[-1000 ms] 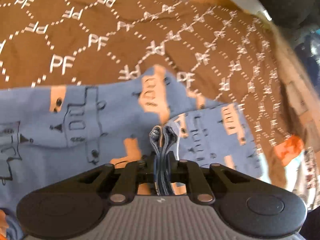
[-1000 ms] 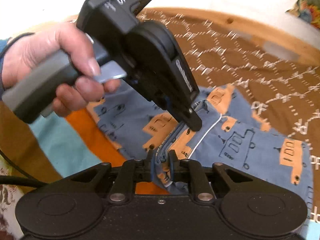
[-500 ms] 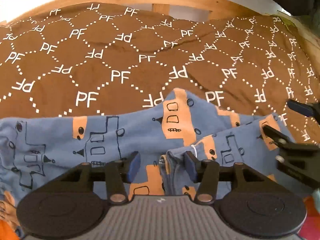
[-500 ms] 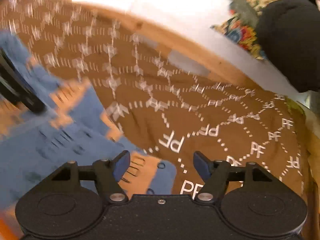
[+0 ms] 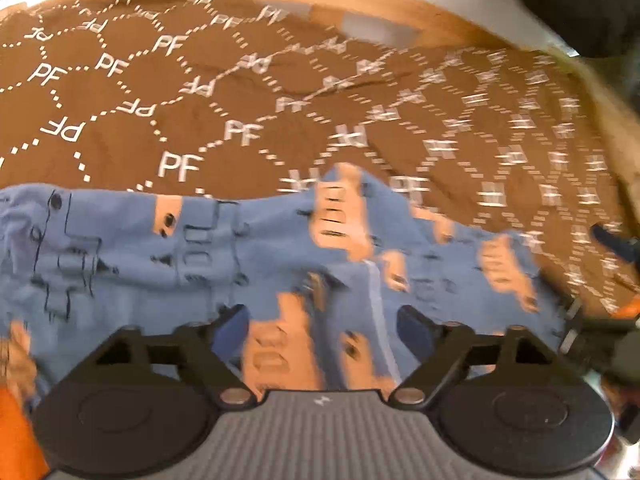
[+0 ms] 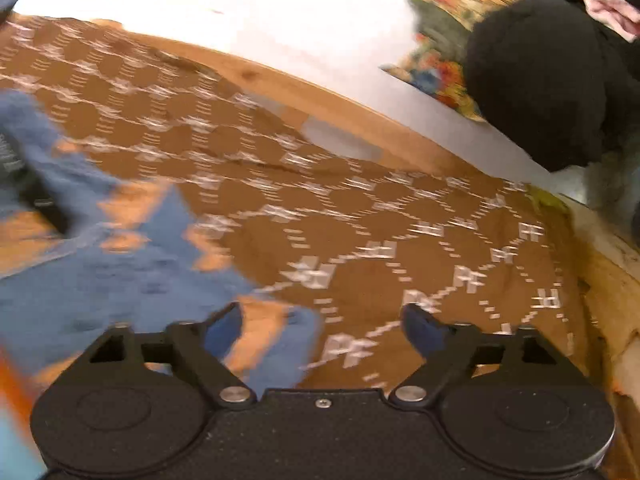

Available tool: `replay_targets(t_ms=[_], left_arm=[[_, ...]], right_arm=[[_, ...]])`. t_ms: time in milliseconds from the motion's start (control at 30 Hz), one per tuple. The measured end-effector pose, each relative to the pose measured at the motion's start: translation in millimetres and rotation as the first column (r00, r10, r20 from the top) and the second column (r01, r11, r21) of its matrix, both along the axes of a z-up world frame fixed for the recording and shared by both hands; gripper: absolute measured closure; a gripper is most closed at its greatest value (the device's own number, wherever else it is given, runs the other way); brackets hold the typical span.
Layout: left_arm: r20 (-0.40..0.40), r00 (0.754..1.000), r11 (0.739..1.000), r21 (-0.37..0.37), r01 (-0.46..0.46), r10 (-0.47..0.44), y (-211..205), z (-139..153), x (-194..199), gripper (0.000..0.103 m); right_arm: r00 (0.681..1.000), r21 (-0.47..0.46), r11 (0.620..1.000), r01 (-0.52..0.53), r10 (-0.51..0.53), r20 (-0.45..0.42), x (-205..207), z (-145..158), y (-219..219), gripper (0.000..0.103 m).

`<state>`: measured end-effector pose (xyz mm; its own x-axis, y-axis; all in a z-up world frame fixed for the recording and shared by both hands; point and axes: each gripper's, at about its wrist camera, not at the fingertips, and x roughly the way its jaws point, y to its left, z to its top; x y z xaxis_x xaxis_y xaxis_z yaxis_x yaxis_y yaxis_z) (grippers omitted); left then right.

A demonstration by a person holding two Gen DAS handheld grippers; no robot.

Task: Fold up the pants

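one pants [image 5: 224, 256] | two hand-held grippers — left hand-held gripper [image 5: 322, 332], right hand-held gripper [image 6: 324, 328]

Both of my pictures are bright and warm. The blue pants [image 5: 248, 248] look smeared with blur. The top glares white, and the edges bend round.

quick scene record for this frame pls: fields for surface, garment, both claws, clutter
surface: brown cloth printed with white PF letters, over a wooden frame
garment: blue pants with orange blocks, lying flat on the cloth
left claw: open, jaws have just been opening; pants lie below the gap, pads not pressing them
right claw: open, jaws have just been opening; a corner of the pants lies under its left finger, cloth under the rest
clutter: black rounded object and colourful fabric beyond the frame
image quality: both views motion-blurred
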<state>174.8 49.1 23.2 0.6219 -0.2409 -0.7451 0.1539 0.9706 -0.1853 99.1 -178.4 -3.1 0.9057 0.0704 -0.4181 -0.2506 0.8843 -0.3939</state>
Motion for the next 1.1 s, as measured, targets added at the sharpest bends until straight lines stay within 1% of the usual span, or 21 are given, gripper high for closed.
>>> replay_targets(t_ms=[67, 133, 167, 200, 267, 400, 433, 467, 533, 567, 600, 633, 733, 767, 800, 867, 933, 967, 1000, 1067, 1100], left_arm=[[0.019, 1.0, 0.999, 0.036, 0.007, -0.007, -5.8, -4.3, -16.2, 0.011], [0.009, 1.0, 0.996, 0.092, -0.002, 0.001, -10.0, -17.7, -27.6, 0.011], [0.01, 1.0, 0.994, 0.108, -0.008, 0.007, -9.0, -27.7, -33.1, 0.009], [0.056, 0.998, 0.994, 0.107, -0.009, 0.003, -6.5, -32.9, -40.5, 0.007], [0.101, 0.995, 0.993, 0.118, -0.007, -0.005, -3.8, -36.6, -48.9, 0.007], [0.097, 0.994, 0.994, 0.092, -0.053, 0.044, 7.7, -23.4, -57.1, 0.008], [0.113, 0.991, 0.993, 0.091, -0.077, 0.067, 13.8, -16.7, -63.5, 0.009], [0.158, 0.983, 0.99, 0.092, -0.111, 0.095, 21.9, -8.5, -74.6, 0.015], [0.293, 0.937, 0.971, 0.089, -0.223, 0.189, 41.4, 6.4, -102.9, 0.022], [0.332, 0.913, 0.955, 0.089, -0.282, 0.238, 50.8, 10.4, -112.7, 0.033], [0.346, 0.891, 0.935, 0.091, -0.342, 0.293, 61.6, 12.5, -119.9, 0.047], [0.336, 0.876, 0.915, 0.084, -0.394, 0.346, 73.9, 12.6, -121.7, 0.052], [0.242, 0.83, 0.853, 0.019, -0.522, 0.502, 114.1, 3.8, -113.5, 0.054], [0.227, 0.824, 0.849, -0.029, -0.528, 0.52, 124.5, 1.5, -111.1, 0.057], [0.231, 0.822, 0.851, -0.065, -0.52, 0.52, 130.7, 0.3, -108.8, 0.057], [0.226, 0.824, 0.854, -0.089, -0.513, 0.519, 137.1, -0.8, -99.6, 0.057], [0.213, 0.835, 0.862, -0.115, -0.494, 0.507, 141.3, -4.2, -87.9, 0.052], [0.203, 0.851, 0.874, -0.127, -0.468, 0.485, 142.9, -5.1, -82.0, 0.049], [0.202, 0.854, 0.877, -0.136, -0.461, 0.48, 144.5, -5.6, -78.6, 0.049], [0.197, 0.847, 0.868, -0.175, -0.465, 0.493, 148.2, -6.8, -76.1, 0.05], [0.194, 0.845, 0.865, -0.184, -0.468, 0.498, 149.7, -7.3, -74.5, 0.056]], right_arm=[[0.999, -0.035, 0.999, -0.037, 0.036, -0.038, -17.7, -10.7, 7.8, 0.005], [0.997, -0.094, 0.995, -0.037, 0.031, -0.066, -22.8, -28.6, 10.1, 0.005], [0.998, -0.097, 0.995, -0.031, 0.026, -0.055, -24.5, -35.5, 6.0, 0.003], [0.999, -0.076, 0.997, -0.014, 0.01, -0.043, -24.6, -35.9, 0.1, 0.001], [0.998, -0.073, 0.996, 0.043, -0.046, -0.044, -20.1, -31.6, -7.5, 0.001], [0.991, -0.064, 0.989, 0.133, -0.132, 0.015, -28.5, -23.9, -19.4, 0.001], [0.991, -0.065, 0.989, 0.13, -0.131, -0.007, -28.1, -27.4, -20.1, 0.001], [0.992, -0.07, 0.99, 0.12, -0.123, -0.03, -28.0, -31.7, -19.6, 0.001], [0.993, -0.082, 0.99, 0.117, -0.118, -0.01, -29.8, -32.7, -16.5, 0.001], [0.995, -0.07, 0.992, 0.104, -0.103, 0.016, -33.3, -29.2, -15.4, 0.001], [0.996, -0.053, 0.995, 0.089, -0.088, 0.032, -36.2, -26.0, -14.1, 0.001], [0.996, -0.035, 0.996, 0.076, -0.074, 0.045, -39.9, -22.4, -12.6, 0.001], [0.998, -0.007, 1.0, 0.007, -0.007, 0.063, -43.0, -13.8, 0.8, 0.001], [0.998, -0.009, 1.0, -0.025, 0.026, 0.056, -41.6, -12.9, 8.6, 0.001], [0.997, -0.009, 0.998, -0.056, 0.056, 0.046, -40.3, -11.8, 14.5, 0.001], [0.99, 0.006, 0.99, -0.138, 0.138, 0.028, -34.0, -6.5, 28.8, 0.002], [0.967, 0.045, 0.966, -0.255, 0.256, -0.008, -14.4, 5.2, 47.8, 0.003], [0.953, 0.061, 0.952, -0.3, 0.302, -0.026, -3.1, 10.9, 57.5, 0.004], [0.933, 0.086, 0.932, -0.353, 0.358, -0.049, 15.1, 17.9, 70.2, 0.008], [0.88, 0.133, 0.883, -0.45, 0.464, -0.106, 49.4, 27.4, 98.0, 0.016], [0.842, 0.162, 0.852, -0.498, 0.519, -0.144, 70.3, 31.5, 115.3, 0.023]])
